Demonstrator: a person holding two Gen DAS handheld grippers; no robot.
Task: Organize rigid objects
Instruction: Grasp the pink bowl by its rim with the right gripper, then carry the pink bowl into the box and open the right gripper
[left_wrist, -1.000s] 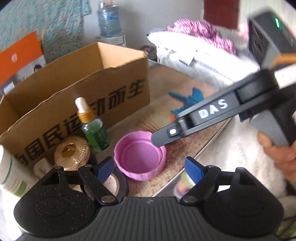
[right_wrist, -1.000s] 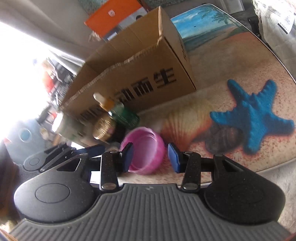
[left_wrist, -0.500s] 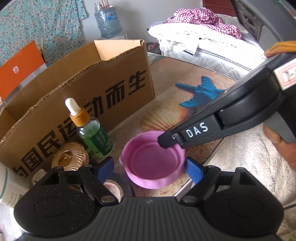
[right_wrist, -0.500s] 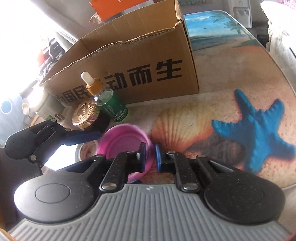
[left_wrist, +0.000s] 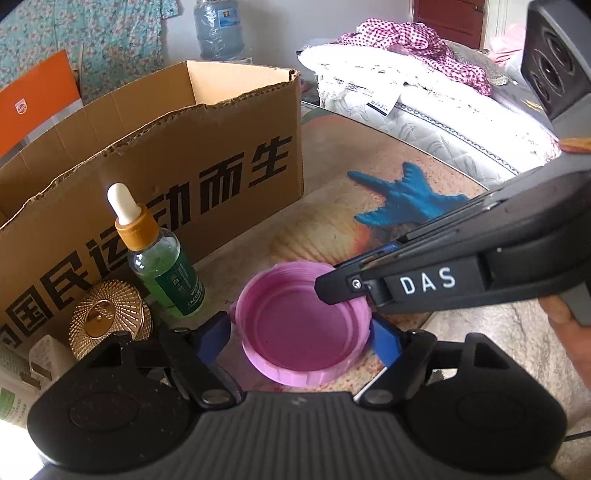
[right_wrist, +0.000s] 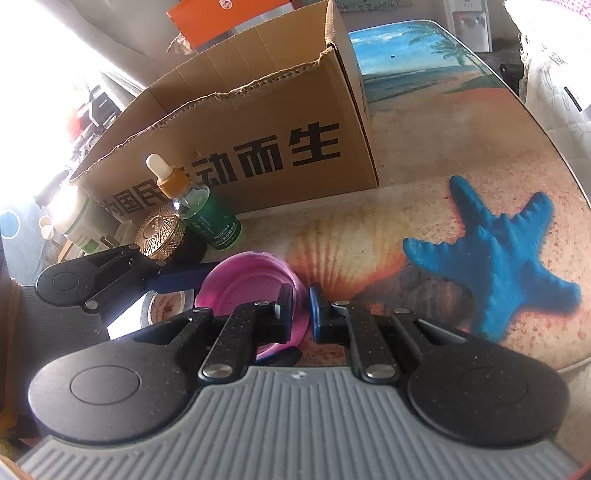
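A pink plastic lid (left_wrist: 299, 332) lies open side up near the table's front edge. My right gripper (right_wrist: 301, 314) is shut on its near rim, the thin pink wall (right_wrist: 300, 321) pinched between the pads; in the left wrist view it reaches in from the right (left_wrist: 343, 288). My left gripper (left_wrist: 299, 338) straddles the same lid, and its jaws are closing. One blue pad (left_wrist: 214, 339) stands just off the lid's left side. The other pad (left_wrist: 384, 341) is at its right side, partly hidden behind the rim.
An open cardboard box (left_wrist: 166, 158) stands behind. In front of it are a green dropper bottle (left_wrist: 162, 266), a gold-lidded jar (left_wrist: 107, 314), a white tube (left_wrist: 14, 384) and a tape roll (right_wrist: 166, 310). The table edge (right_wrist: 576, 365) curves off to the right, with bedding (left_wrist: 406, 92) beyond.
My right jaws closed onto the lid's rim. The lid now sits between my left fingers, which have drawn in slightly, and it looks nearer the left camera.
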